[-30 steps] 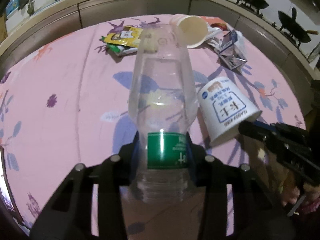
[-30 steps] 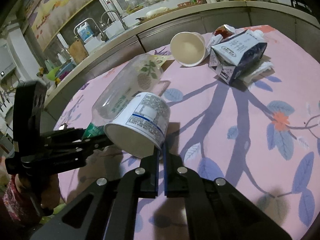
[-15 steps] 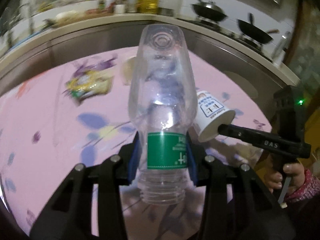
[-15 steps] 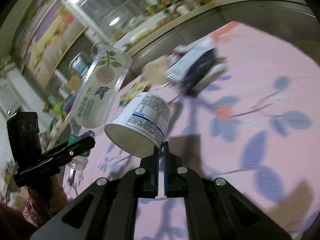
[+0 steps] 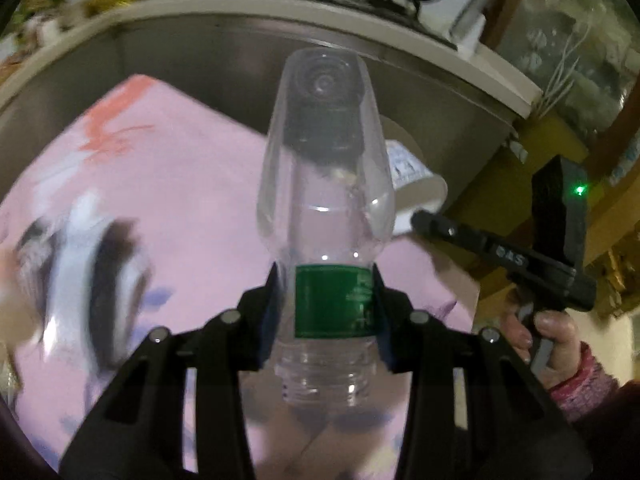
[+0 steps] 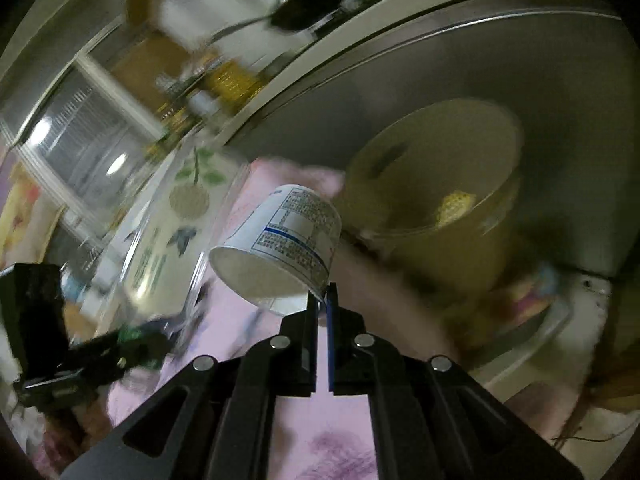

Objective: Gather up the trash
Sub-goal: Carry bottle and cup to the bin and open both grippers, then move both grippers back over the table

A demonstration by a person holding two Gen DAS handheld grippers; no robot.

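Observation:
My left gripper [image 5: 326, 298] is shut on a clear plastic bottle [image 5: 326, 184] at its green-labelled neck and holds it in the air, base pointing away. My right gripper [image 6: 322, 300] is shut on the rim of a white paper cup [image 6: 286, 244] with printed text and holds it tilted, mouth toward me. The cup also shows in the left wrist view [image 5: 412, 176], just right of the bottle. A yellowish trash bin [image 6: 436, 200] stands beyond the table edge, right of the cup, with something yellow inside. The bottle shows left of the cup in the right wrist view [image 6: 168, 240].
The pink flowered tablecloth [image 5: 168, 184] lies below both grippers. A blurred carton-like item [image 5: 96, 276] lies on it at the left. A steel counter front [image 5: 240, 52] curves behind the table, with woks on top.
Both grippers have swung right with their loads, away from the table's trash pile toward its right edge. The bin has come into the right wrist view.

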